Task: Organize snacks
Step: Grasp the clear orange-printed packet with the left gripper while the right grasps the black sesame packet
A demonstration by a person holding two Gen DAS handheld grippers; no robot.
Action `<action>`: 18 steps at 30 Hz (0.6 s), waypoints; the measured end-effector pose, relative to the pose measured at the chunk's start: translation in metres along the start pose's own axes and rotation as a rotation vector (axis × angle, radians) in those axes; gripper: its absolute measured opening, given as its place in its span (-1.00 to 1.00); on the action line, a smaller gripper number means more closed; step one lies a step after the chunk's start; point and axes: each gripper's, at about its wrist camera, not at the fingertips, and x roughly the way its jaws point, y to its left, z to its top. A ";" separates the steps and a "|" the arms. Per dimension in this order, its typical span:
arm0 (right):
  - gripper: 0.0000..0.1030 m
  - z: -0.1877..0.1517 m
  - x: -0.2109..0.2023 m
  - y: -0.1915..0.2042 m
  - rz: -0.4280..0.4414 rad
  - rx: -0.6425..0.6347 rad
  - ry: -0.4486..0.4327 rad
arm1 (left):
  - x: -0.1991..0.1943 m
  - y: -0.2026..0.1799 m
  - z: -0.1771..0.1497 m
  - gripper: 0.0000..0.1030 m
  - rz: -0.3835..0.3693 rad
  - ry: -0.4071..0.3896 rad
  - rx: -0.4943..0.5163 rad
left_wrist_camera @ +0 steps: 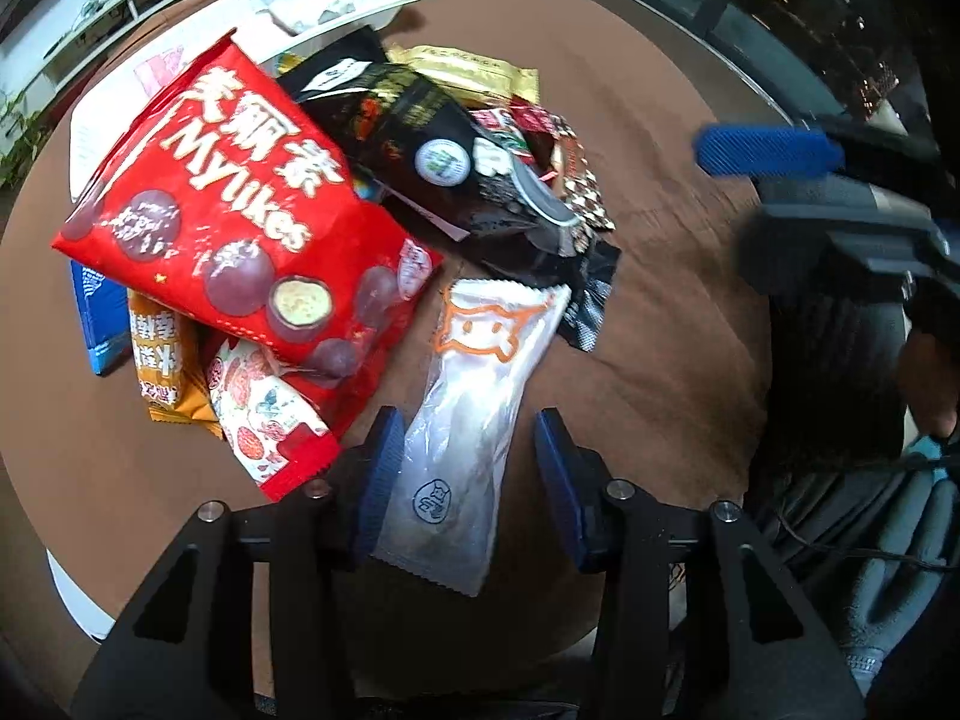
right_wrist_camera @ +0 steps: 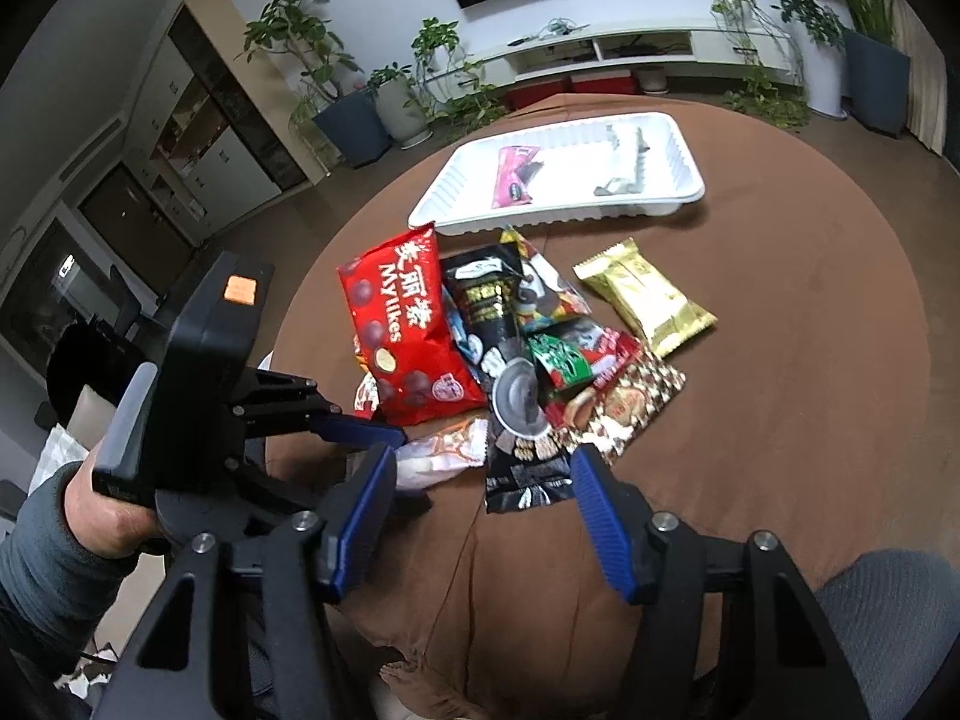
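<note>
Brown desk (right_wrist_camera: 810, 420) carries a white tray (right_wrist_camera: 684, 144) at its far side and a heap of snack packets topped by a red Mylikes bag (left_wrist_camera: 240, 222). Left gripper (left_wrist_camera: 468, 468), jaws apart, straddles a clear white packet (left_wrist_camera: 474, 414). Right gripper (right_wrist_camera: 486, 516) hangs with jaws apart, holding nothing.

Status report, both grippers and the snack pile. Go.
Left gripper open, straddling the white clear packet, not clamped. Right gripper open, empty, short of the pile. Red Mylikes bag tops the pile. White tray holds a pink packet.
</note>
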 end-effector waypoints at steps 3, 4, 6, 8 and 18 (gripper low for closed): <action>0.17 0.009 0.007 0.005 -0.013 -0.040 0.011 | -0.003 0.001 -0.005 -0.45 -0.022 -0.017 -0.009; 0.15 0.011 0.010 0.006 -0.014 -0.049 0.018 | -0.004 0.002 -0.007 -0.47 -0.023 -0.028 -0.016; 0.11 0.016 0.020 0.009 -0.021 -0.063 0.042 | -0.007 0.006 -0.011 -0.49 -0.025 -0.038 -0.033; 0.04 0.018 0.029 0.009 -0.022 -0.067 0.064 | -0.009 0.008 -0.015 -0.50 -0.018 -0.048 -0.045; -0.05 0.023 0.064 0.004 -0.109 -0.088 0.165 | -0.023 0.026 -0.047 -0.62 -0.071 -0.101 -0.172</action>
